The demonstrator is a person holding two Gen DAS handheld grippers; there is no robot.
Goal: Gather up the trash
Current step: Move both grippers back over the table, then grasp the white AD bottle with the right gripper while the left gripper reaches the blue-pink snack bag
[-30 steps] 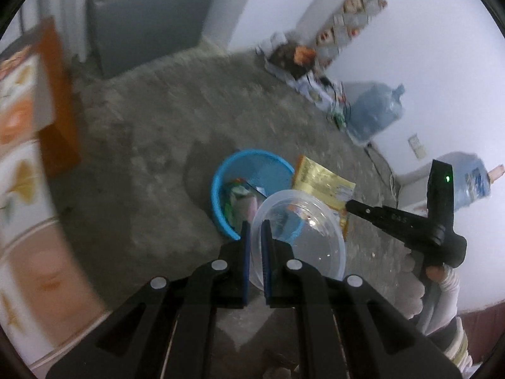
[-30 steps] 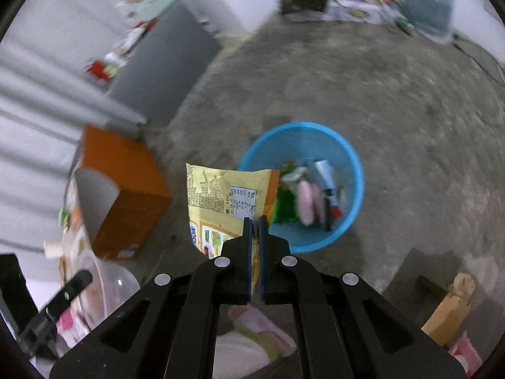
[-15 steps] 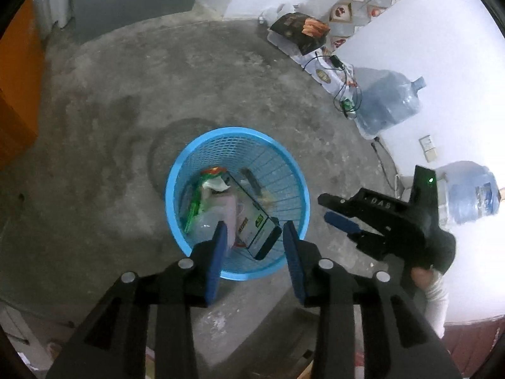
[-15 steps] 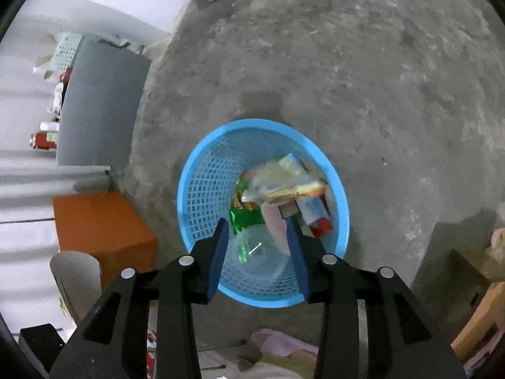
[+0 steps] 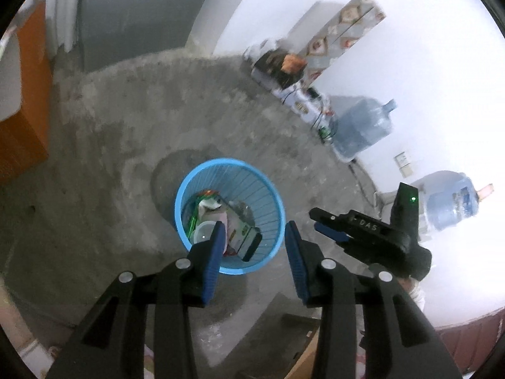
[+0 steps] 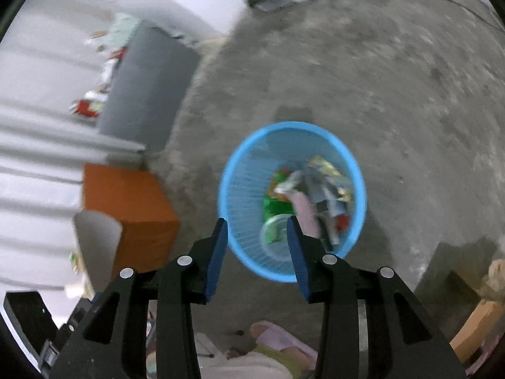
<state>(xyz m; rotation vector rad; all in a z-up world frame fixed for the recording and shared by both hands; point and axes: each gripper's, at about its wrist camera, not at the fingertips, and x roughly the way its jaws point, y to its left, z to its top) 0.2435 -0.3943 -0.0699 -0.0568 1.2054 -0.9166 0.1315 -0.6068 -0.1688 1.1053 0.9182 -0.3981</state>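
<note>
Both grippers' fingers spread, empty, above blue basket (image 5: 277, 221); right gripper (image 5: 318, 221) reads "DAS".

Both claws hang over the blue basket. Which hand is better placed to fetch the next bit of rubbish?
Probably the right. The left claw and right claw have just opened, nothing between their jaws, above the blue basket; a tan scrap lies on the floor at the right view's lower-right edge, nearer that hand.

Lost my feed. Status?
Left gripper, right gripper: jaws just opened, empty. Clear cup, yellow wrapper in blue basket. Nothing blocking.
</note>
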